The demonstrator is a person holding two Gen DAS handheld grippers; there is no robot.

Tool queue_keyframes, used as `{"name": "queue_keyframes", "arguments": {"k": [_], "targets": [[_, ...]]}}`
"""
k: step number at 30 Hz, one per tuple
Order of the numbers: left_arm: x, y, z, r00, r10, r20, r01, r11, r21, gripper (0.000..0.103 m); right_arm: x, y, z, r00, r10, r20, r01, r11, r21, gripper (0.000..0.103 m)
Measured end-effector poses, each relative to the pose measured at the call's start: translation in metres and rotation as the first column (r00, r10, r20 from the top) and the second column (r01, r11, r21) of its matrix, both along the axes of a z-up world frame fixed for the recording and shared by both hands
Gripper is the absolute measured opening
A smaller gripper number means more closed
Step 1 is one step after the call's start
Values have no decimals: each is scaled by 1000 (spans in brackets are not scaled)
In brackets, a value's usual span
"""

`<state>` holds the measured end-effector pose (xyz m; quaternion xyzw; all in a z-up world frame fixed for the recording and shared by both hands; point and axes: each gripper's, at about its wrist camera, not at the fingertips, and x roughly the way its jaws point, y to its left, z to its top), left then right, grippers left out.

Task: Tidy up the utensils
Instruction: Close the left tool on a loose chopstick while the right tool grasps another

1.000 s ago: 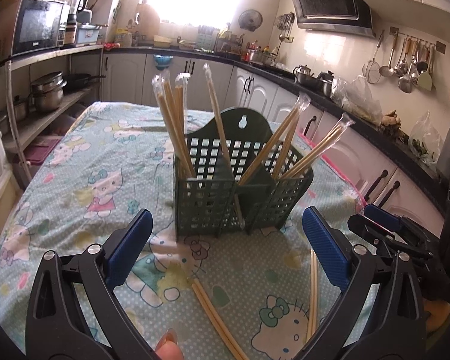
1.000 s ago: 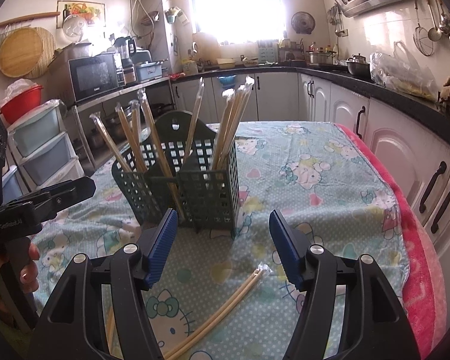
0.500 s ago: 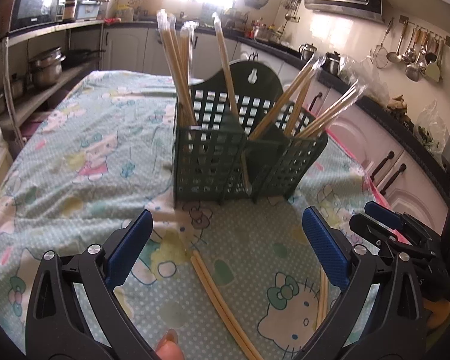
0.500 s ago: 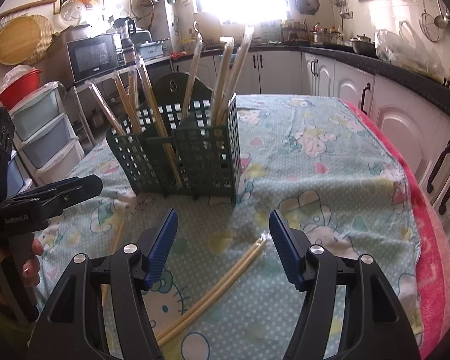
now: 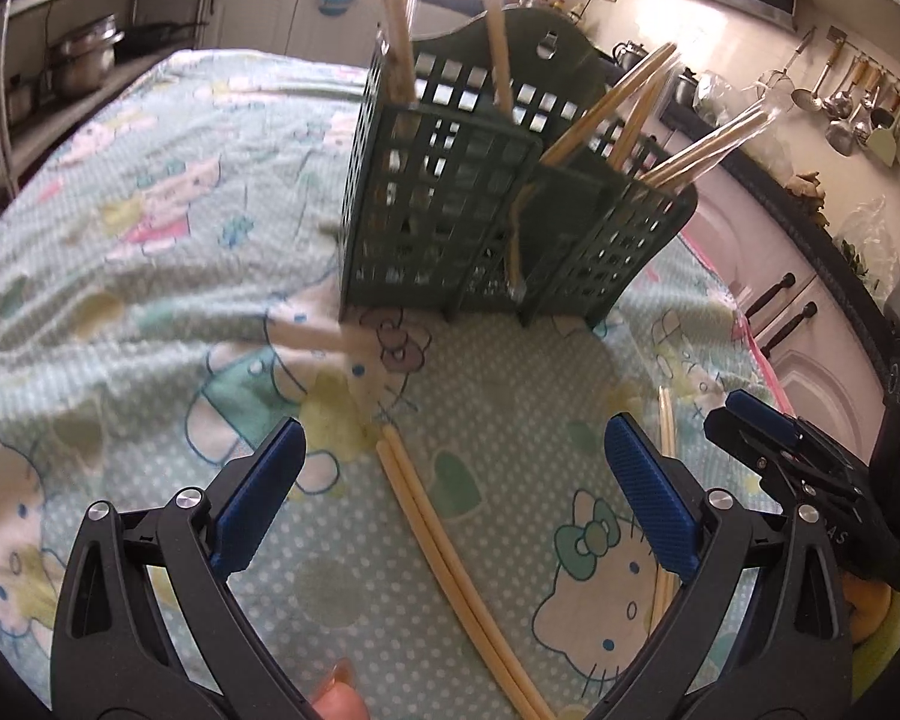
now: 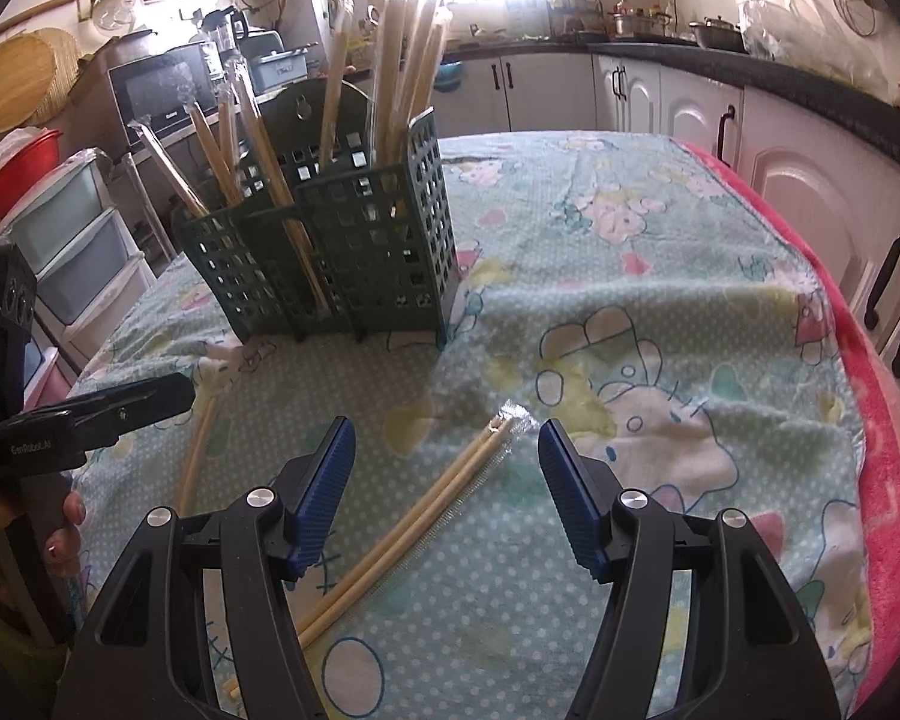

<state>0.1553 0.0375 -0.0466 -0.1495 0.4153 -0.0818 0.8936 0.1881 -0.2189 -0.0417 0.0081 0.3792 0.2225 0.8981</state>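
- Left gripper (image 5: 450, 480), black-framed with blue ribbed pads: jaws wide apart and empty, hovering above a wrapped pair of pale wooden chopsticks (image 5: 450, 564) that lies flat on the cartoon-print tablecloth (image 5: 150, 276).
- Right gripper (image 6: 447, 480), same build: jaws stand well apart, nothing between the pads; a second wrapped chopstick pair (image 6: 414, 522) lies on the cloth below the gap, its clear wrapper tip pointing toward the holder.
- Dark green plastic lattice utensil holder (image 6: 366, 240): upright on the cloth, beyond both grippers; its compartments hold several wrapped chopstick pairs leaning outward.
- Third loose chopstick pair (image 6: 198, 444): on the cloth beside the left gripper.
- Person's fingers (image 6: 66, 528): wrapped round the left gripper's handle.
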Motion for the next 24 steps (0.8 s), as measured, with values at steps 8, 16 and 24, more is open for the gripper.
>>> {"name": "queue_keyframes", "arguments": {"k": [8, 16, 24], "targets": [[6, 0, -16, 998, -12, -58, 10, 999, -36, 74, 9, 2, -13, 998, -6, -60, 6, 1000, -7, 61], [15, -4, -25, 998, 10, -61, -8, 999, 37, 50, 25, 1, -24, 993, -30, -114, 28, 999, -17, 61], [16, 7, -29, 997, 45, -66, -40, 997, 71, 15, 41, 8, -33, 992, -43, -120, 37, 998, -53, 53]]}}
